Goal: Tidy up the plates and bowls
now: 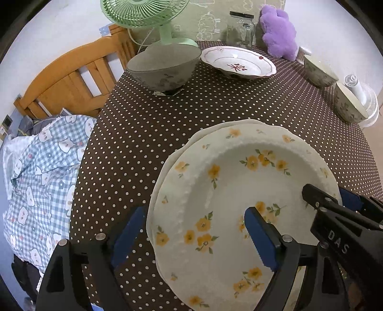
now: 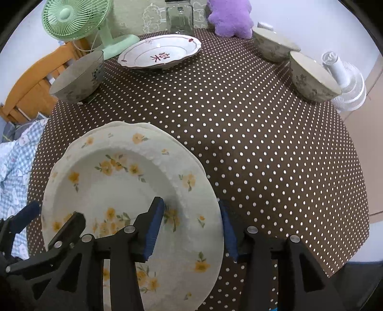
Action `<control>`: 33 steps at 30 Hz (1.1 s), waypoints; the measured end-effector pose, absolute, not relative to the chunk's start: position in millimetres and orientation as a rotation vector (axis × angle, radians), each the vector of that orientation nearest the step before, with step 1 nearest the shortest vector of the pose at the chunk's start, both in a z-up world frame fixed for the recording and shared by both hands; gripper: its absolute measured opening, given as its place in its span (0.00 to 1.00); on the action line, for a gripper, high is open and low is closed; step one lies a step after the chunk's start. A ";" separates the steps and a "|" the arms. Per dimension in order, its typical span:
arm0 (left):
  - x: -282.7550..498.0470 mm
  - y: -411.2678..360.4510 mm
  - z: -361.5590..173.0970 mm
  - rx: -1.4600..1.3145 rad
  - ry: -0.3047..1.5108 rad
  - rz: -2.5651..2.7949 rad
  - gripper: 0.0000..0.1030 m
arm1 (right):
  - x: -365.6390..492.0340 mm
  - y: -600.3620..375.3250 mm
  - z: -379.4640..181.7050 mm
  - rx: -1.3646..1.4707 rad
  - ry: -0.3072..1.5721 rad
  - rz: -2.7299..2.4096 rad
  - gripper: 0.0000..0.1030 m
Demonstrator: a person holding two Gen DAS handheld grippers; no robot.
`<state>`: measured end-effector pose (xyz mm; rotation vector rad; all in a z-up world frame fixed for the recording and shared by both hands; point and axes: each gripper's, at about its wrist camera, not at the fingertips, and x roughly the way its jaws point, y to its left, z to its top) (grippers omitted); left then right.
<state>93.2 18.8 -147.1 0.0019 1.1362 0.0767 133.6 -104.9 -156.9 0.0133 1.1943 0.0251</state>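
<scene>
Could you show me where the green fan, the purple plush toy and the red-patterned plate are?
Green fan (image 2: 71, 20), right wrist view, grille.
Purple plush toy (image 1: 278, 31), left wrist view, body.
Red-patterned plate (image 2: 160, 53), right wrist view, centre.

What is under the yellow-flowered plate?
A second pale plate lies under the yellow-flowered plate; only its rim shows at the far-left edge. Its pattern, and anything beneath it, stays covered.

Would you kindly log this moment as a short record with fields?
surface: round table with a dotted brown cloth
near stack: yellow-flower plate on top of another plate
left gripper: open, straddling the plate's left rim
right gripper: open, straddling its right rim
far side: red-pattern plate, three bowls
background: green fan, jar, purple plush
</scene>
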 end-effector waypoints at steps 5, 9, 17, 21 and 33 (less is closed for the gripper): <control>91.4 21.5 -147.2 -0.003 1.136 0.047 0.85 | 134.9 -102.7 -158.1 0.015 1.194 0.017 0.51; 89.3 22.7 -141.0 -0.007 1.128 0.012 0.86 | 128.5 -101.9 -146.0 -0.009 1.170 0.018 0.54; 84.3 22.0 -100.3 -0.009 1.031 -0.057 0.94 | 112.4 -93.1 -99.2 0.005 1.075 0.031 0.71; 85.0 22.1 -80.5 -0.026 0.997 -0.070 0.95 | 111.6 -93.2 -73.3 0.013 1.032 0.018 0.72; 104.3 8.3 -41.6 -0.044 0.917 -0.054 0.95 | 123.8 -107.4 -22.5 0.019 0.941 0.038 0.72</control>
